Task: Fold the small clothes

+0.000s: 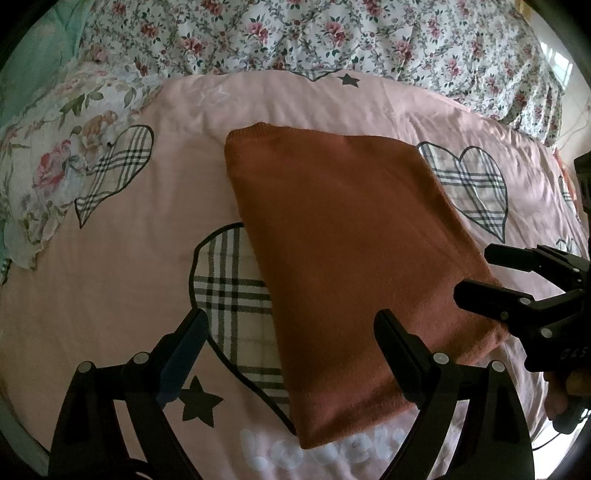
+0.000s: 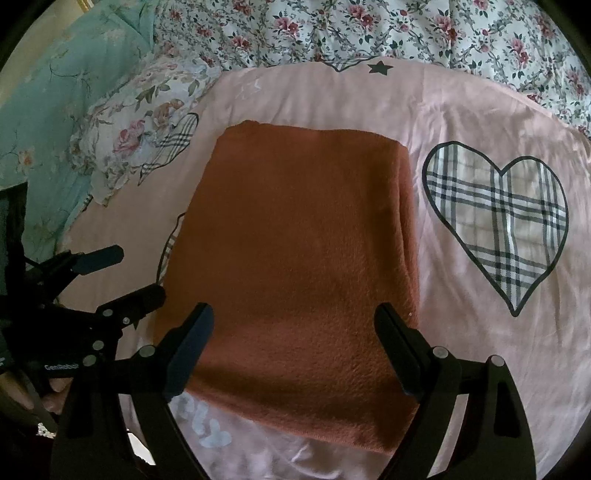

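A rust-orange knit garment (image 1: 343, 258) lies folded into a neat rectangle on the pink sheet; the right wrist view shows it as the same flat rectangle (image 2: 295, 258). My left gripper (image 1: 290, 321) stands open over the garment's near left edge, with nothing between its fingers. My right gripper (image 2: 294, 314) is open too, spread wide above the near end of the garment. Each wrist view shows the other gripper: the right gripper (image 1: 476, 273) sits by the garment's right edge, the left gripper (image 2: 133, 275) by its left edge, both with jaws apart.
The pink sheet (image 1: 110, 277) carries plaid hearts and black stars. A floral quilt (image 1: 332, 33) is bunched along the far side. A floral pillow (image 2: 140, 140) and a teal cover (image 2: 55, 92) lie at the left. A hand (image 1: 565, 391) holds the right gripper.
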